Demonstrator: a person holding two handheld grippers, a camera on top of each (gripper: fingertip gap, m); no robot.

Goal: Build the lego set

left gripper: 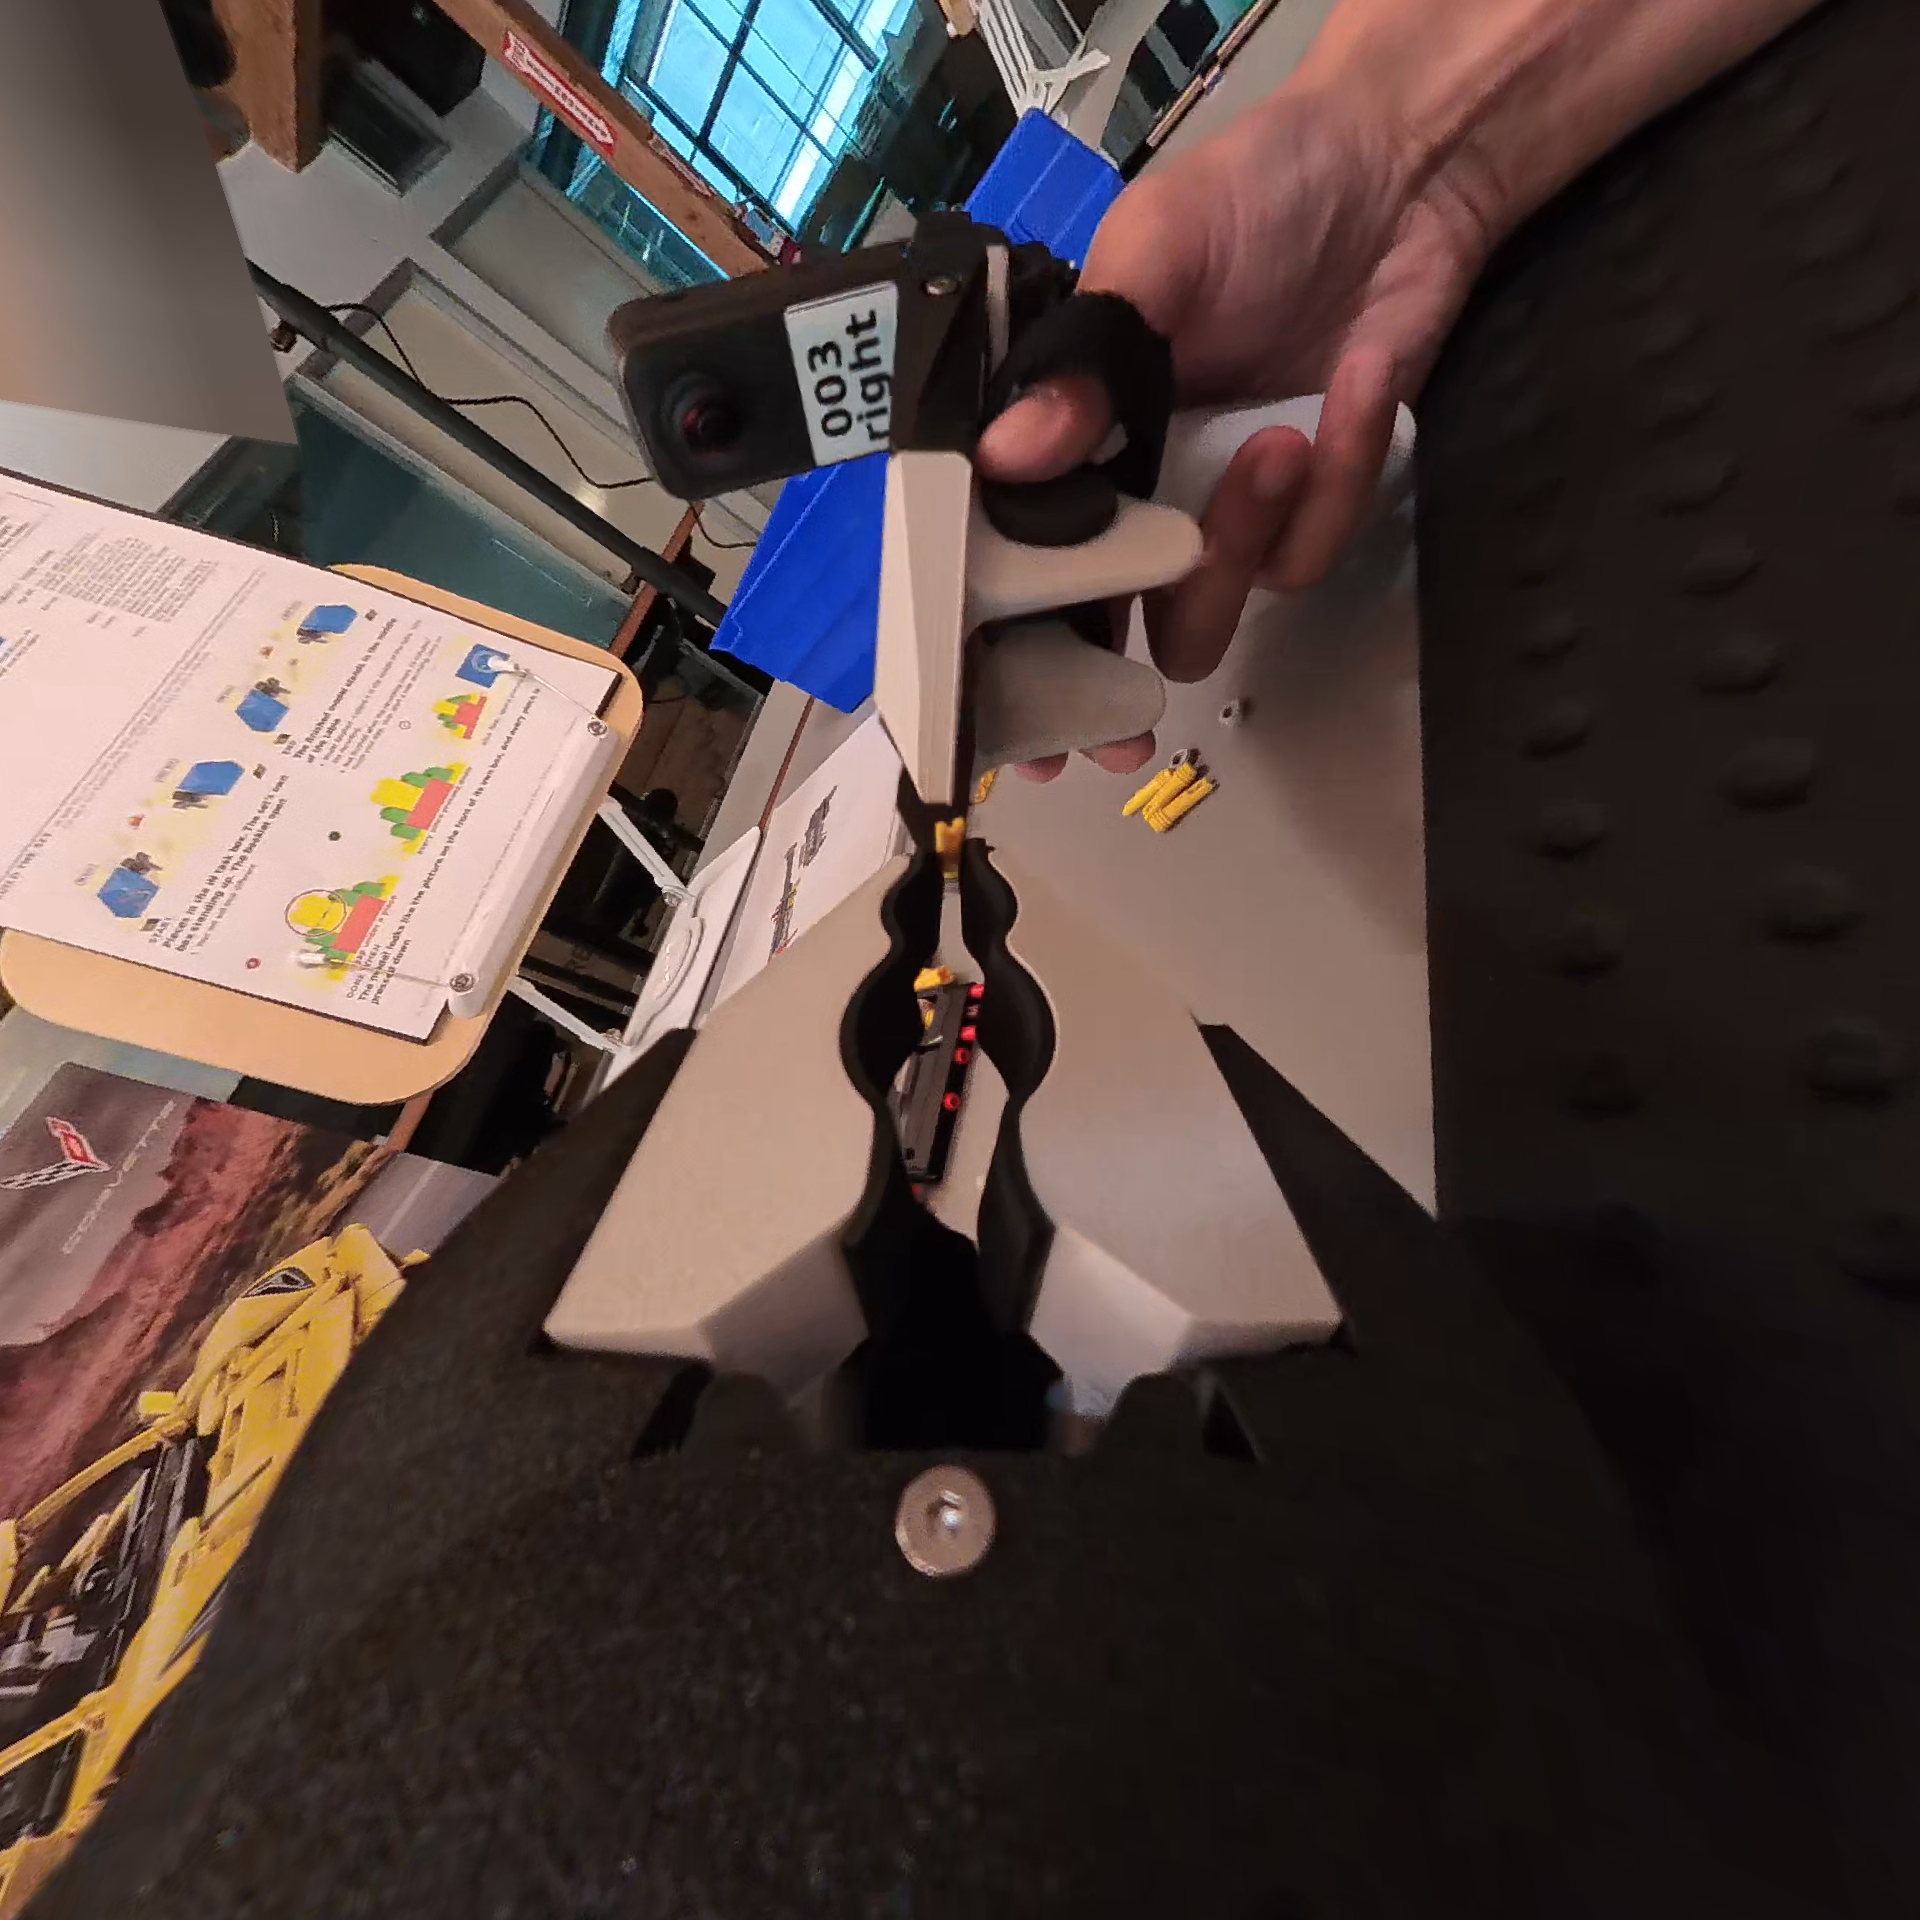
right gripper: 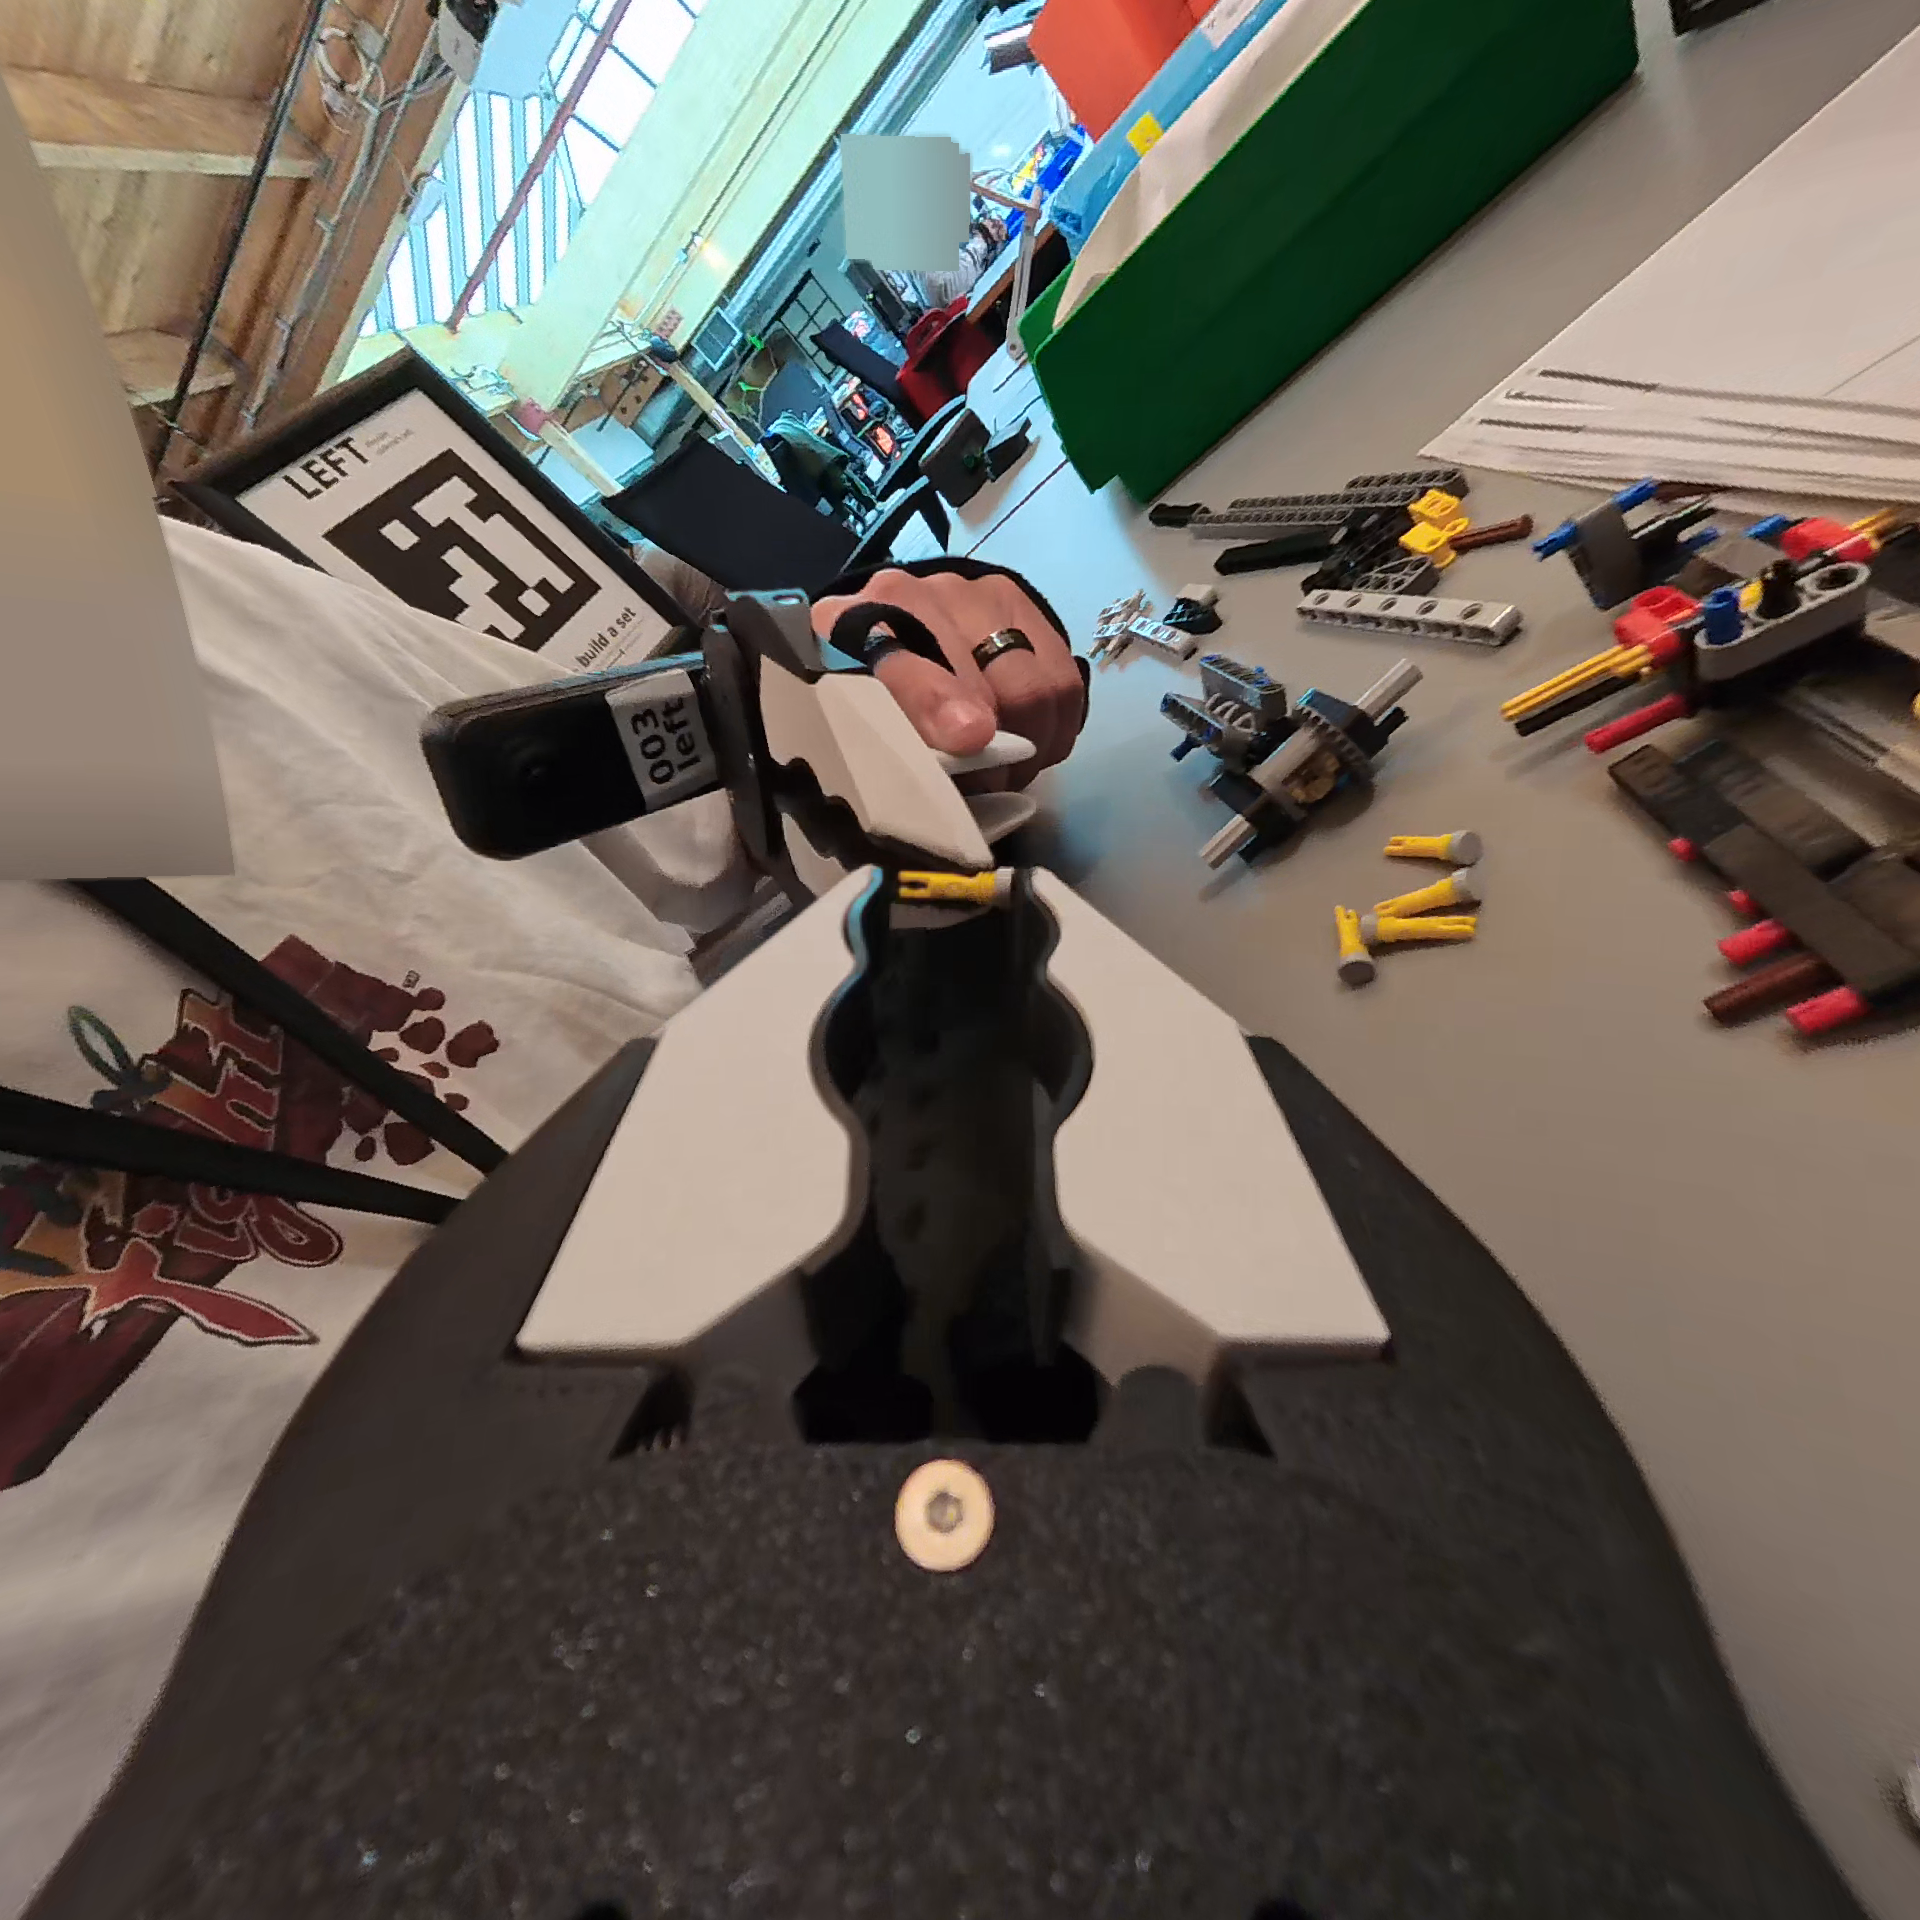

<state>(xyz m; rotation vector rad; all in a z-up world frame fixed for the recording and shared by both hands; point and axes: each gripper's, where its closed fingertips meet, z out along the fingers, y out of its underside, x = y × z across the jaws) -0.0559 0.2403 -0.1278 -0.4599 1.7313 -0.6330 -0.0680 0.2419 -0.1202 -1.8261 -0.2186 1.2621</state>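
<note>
A small yellow pin with a grey end (right gripper: pixel 956 886) lies crosswise between the tips of my right gripper (right gripper: pixel 951 885), its ends against both fingers. My left gripper (left gripper: pixel 949 854) meets it tip to tip above the grey table (right gripper: pixel 1351 1247). Its jaws are nearly shut on the same pin (left gripper: pixel 949 834). In the left wrist view the right gripper (left gripper: pixel 935 805) comes down edge-on from above. In the right wrist view the left gripper (right gripper: pixel 985 857) comes in from the upper left. Loose yellow pins (right gripper: pixel 1403 914) lie on the table; they also show in the left wrist view (left gripper: pixel 1169 800).
A small dark gear assembly (right gripper: pixel 1288 748), grey beams (right gripper: pixel 1408 613) and a black assembly with red pins (right gripper: pixel 1766 883) lie to the right, near a white booklet (right gripper: pixel 1714 395). A green bin (right gripper: pixel 1299 260) stands behind. An instruction sheet (left gripper: pixel 291 748), the set's box (left gripper: pixel 156 1403) and a blue bin (left gripper: pixel 821 592) are at the left. Only a small space, under 4 cm, lies between the two pairs of fingers.
</note>
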